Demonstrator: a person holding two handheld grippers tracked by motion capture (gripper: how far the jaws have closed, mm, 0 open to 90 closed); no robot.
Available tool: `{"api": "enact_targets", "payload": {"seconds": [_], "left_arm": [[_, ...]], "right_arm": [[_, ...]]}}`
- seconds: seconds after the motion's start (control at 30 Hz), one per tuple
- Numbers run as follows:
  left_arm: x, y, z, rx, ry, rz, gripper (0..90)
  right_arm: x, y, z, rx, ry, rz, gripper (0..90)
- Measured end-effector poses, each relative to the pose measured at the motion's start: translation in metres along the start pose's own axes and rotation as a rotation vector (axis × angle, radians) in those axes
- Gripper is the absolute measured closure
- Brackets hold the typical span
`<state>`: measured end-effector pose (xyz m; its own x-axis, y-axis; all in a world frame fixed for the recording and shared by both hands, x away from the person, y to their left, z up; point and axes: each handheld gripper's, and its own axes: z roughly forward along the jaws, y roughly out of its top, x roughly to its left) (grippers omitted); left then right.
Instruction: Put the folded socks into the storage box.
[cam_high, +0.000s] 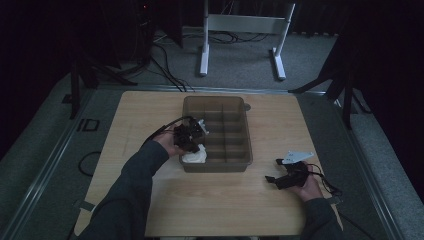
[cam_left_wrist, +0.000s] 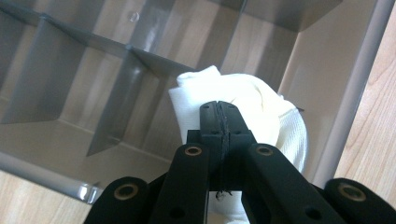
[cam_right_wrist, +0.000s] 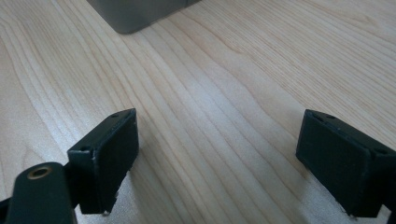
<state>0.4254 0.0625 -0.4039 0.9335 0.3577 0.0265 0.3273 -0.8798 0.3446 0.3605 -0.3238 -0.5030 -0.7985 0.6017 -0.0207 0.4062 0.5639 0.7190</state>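
A white cloth (cam_left_wrist: 243, 100) lies bunched in the near left corner compartment of a grey divided tray (cam_high: 246, 131); in the high view the cloth (cam_high: 194, 156) bulges over the tray's near rim. My left gripper (cam_high: 190, 136) points down into that corner. Its jaws (cam_left_wrist: 218, 106) are shut, pads together, with the tips right on the cloth. No fabric shows between the pads. My right gripper (cam_high: 274, 178) rests low over the bare table to the right of the tray. It stands open (cam_right_wrist: 217, 154) with nothing between its jaws.
The tray's other compartments (cam_left_wrist: 70, 70) look empty. Its corner (cam_right_wrist: 135, 14) stands ahead of the right gripper. The wooden table (cam_high: 220, 205) has free room in front of and beside the tray. Beyond the table are cables and a white stand (cam_high: 245, 25) on the floor.
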Motion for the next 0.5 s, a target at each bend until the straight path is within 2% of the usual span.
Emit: {"api": "enact_targets", "payload": {"seconds": [0.5], "left_arm": [[-0.0005,0.0027,0.0108,0.04,-0.005,0.01,90.0]], "right_arm": [[0.0,0.0,0.0,0.0,0.0,0.0,12.6]]}}
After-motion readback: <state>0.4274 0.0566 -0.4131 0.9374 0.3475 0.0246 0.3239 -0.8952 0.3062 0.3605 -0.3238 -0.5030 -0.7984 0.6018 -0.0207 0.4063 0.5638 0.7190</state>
